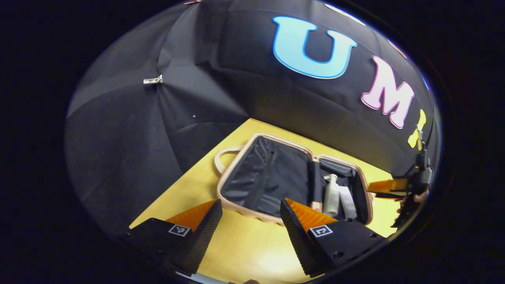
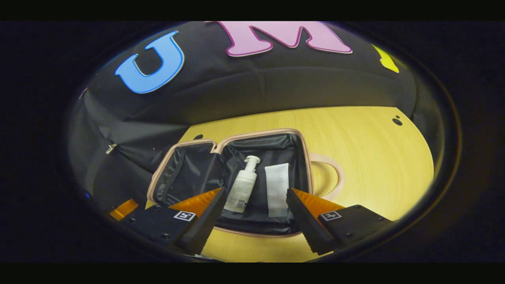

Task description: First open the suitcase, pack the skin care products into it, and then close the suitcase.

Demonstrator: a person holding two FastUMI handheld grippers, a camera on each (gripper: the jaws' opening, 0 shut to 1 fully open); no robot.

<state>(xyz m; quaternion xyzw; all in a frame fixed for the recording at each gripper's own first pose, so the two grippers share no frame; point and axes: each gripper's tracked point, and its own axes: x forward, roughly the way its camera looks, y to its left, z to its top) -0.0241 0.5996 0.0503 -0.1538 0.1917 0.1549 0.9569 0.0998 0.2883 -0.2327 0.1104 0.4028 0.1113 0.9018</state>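
Observation:
The pink suitcase (image 1: 236, 207) (image 2: 304, 157) lies fully open on the yellow table, showing its black lining. In one half lie a white pump bottle (image 2: 242, 185) (image 1: 330, 194) and a white tube (image 2: 277, 189) (image 1: 347, 202), side by side. The other half holds nothing. My left gripper (image 1: 250, 209) hovers open above the suitcase's near edge, over the half without products. My right gripper (image 2: 254, 199) is open too, above the half with the bottle and tube, nothing between its fingers. The right gripper (image 1: 384, 189) also appears at the far right of the left gripper view.
The yellow wooden table (image 2: 375, 157) extends to the right of the suitcase, with two small dark holes (image 2: 396, 120) near its far edge. The black cloth wall stands close behind the suitcase. The suitcase handles (image 1: 221, 156) (image 2: 331, 173) stick out on the table.

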